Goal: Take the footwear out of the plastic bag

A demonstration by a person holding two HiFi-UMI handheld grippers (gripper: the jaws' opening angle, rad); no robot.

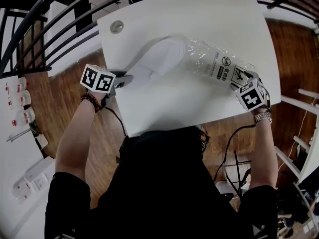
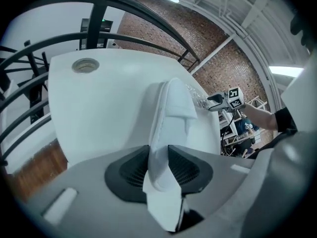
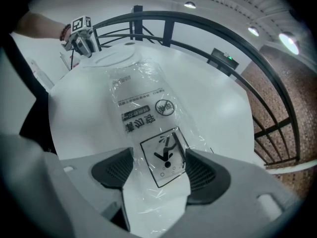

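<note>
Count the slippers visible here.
1. The white fabric slipper lies on the white table, its heel in the left gripper's fingers, toe by the clear plastic bag, which looks empty.

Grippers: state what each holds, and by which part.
Left gripper clamps the slipper by its near end. Right gripper, jaws apart, straddles the bag at its printed end without clamping.

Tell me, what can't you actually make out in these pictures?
- Whether the slipper has its toe out of the plastic bag: head view, crumpled clear film confuses it.
- The bag's print: head view, too small.
- The table, near edge: head view, the person's torso covers it.
</note>
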